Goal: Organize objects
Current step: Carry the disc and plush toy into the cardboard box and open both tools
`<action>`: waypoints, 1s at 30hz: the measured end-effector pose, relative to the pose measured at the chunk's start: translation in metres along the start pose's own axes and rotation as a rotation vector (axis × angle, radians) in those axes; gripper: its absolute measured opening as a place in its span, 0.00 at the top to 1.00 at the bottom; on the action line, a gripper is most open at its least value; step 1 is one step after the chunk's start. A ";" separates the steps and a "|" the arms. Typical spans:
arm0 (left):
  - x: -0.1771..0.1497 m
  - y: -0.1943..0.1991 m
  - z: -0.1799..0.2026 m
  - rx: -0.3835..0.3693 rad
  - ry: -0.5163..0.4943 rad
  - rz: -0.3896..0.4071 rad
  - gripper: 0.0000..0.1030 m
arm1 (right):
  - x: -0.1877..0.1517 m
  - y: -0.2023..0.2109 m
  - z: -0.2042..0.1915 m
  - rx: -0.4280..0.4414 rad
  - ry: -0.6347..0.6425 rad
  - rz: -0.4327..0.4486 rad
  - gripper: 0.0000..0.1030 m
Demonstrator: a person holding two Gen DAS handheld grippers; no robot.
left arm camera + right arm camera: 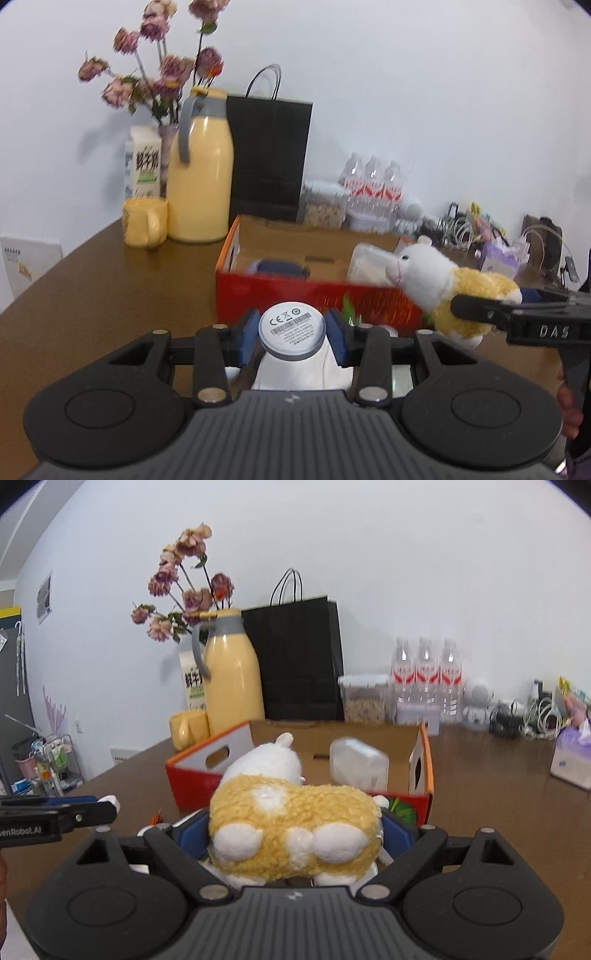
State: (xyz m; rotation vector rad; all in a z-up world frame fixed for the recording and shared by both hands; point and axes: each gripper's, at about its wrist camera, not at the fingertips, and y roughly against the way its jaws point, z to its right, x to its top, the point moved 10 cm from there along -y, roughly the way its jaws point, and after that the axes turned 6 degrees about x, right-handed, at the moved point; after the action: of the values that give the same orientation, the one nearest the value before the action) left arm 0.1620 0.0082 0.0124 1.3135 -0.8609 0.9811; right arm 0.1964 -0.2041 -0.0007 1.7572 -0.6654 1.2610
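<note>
Right wrist: three water bottles (425, 679)

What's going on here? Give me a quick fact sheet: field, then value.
Left gripper: shut on a white device, label end facing the camera
Right gripper: shut on a plush sheep
Box: red, open, on the brown table, already holds a clear container
Behind box: yellow jug, yellow mug, black bag
</note>
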 end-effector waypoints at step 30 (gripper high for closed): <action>0.043 -0.198 0.008 0.081 -0.011 -0.150 0.61 | 0.025 -0.143 0.073 -0.079 -0.067 -0.112 0.11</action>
State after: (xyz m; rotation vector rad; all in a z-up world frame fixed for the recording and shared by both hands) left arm 0.3626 0.0041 -0.0198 1.4327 -0.7258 0.8991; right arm 0.3552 -0.1948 -0.0341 1.7536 -0.6369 1.0898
